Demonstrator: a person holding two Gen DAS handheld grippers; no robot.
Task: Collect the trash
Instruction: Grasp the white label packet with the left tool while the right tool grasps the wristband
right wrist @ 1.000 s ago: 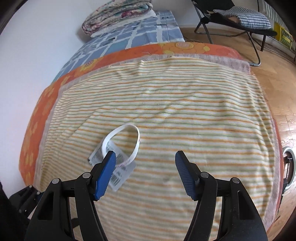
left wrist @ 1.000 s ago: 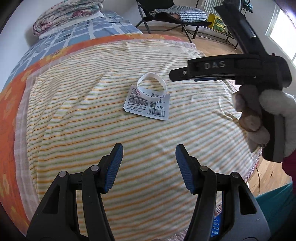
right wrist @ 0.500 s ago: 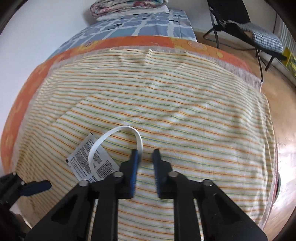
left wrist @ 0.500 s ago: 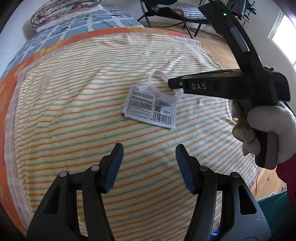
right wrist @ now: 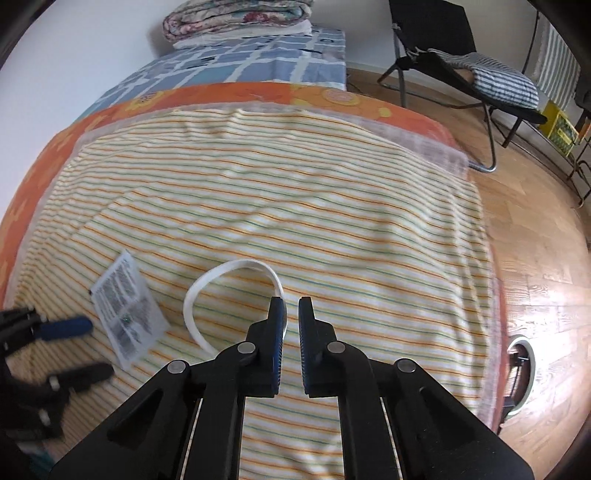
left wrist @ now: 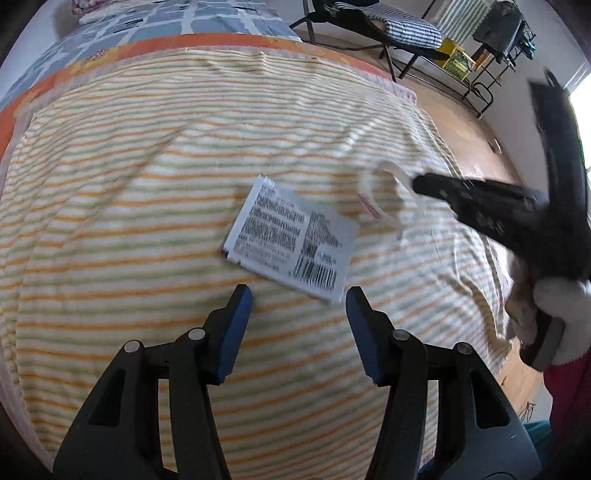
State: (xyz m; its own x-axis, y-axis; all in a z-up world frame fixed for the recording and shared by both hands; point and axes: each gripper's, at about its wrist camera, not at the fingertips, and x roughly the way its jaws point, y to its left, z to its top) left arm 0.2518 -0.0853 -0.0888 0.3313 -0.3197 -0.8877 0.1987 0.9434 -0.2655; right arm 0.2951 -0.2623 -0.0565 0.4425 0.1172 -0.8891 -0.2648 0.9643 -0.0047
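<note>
Right gripper [right wrist: 291, 302]: jaws drawn in to a narrow slit. One end of the white strip loop [right wrist: 236, 263] runs in at the left fingertip. The pinch point is hidden in the right wrist view, but it reads as gripped at the tips.

Left wrist view only: the right gripper seen side-on, held by a hand in a white fuzzy glove [left wrist: 554, 306], tip meeting the loop. The loop stands off the cloth there, blurred. The printed side of the flat sachet [left wrist: 291, 236] also shows, with dense text and a barcode at its near edge.

Right wrist view only: the loop's full arc, open toward the camera, and the left gripper's blue pad at the far left edge, just beside the sachet.

Left gripper [left wrist: 298, 295]: about half open, jaws just closed a little, nothing between the pads. The sachet lies flat just ahead of the fingertips, untouched. Loop and sachet sit apart, with the loop to the right of the sachet.

Surface: a striped blanket [right wrist: 295, 184], yellow, orange and green lines, mildly rumpled, spread over an orange floral sheet [right wrist: 332, 98]. Beyond that, a blue patchwork cover [right wrist: 240, 62] with folded quilts [right wrist: 236, 18] stacked against the white wall.

Room: wood floor [right wrist: 535, 240] to the right, a black folding chair [right wrist: 443, 55] carrying a striped cushion, and a yellow crate [right wrist: 559, 125] behind it.
</note>
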